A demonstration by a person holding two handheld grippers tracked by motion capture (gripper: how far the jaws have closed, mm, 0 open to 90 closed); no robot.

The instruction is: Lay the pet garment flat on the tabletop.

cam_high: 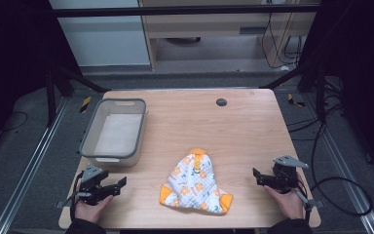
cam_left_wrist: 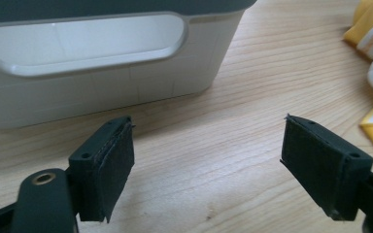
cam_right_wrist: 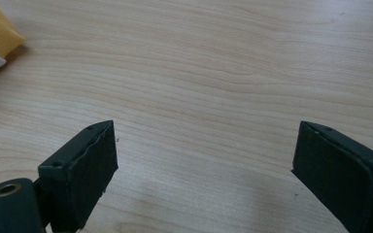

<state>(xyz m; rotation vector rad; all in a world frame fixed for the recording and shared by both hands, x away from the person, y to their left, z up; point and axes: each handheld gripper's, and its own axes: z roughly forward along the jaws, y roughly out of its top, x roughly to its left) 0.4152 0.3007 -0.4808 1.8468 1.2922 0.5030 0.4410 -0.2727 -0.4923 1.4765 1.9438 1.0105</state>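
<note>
While both grippers rest with jaws spread and empty, the left gripper (cam_high: 119, 184) and right gripper (cam_high: 257, 175) flank the orange-patterned baby garment (cam_high: 195, 183). It lies near the grey basket (cam_high: 88, 134), on its right. Nothing looks started; probably a first grasp of the garment's edge comes next.

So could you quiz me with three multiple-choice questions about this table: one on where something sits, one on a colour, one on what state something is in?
1. Where does the grey plastic bin sit on the wooden table?
A. on its left part
B. at the right edge
C. on the cloth

2. What colour trims the small white patterned cloth?
A. blue
B. orange-yellow
C. green

3. How do the two hand-held grippers stand?
A. both open and empty
B. both shut on the cloth
C. one holding the bin

Answers: 1 A, the high view shows the bin left of the cloth. 2 B, its corners are orange-yellow. 3 A, the left gripper and right gripper show wide jaws with bare wood between.
</note>
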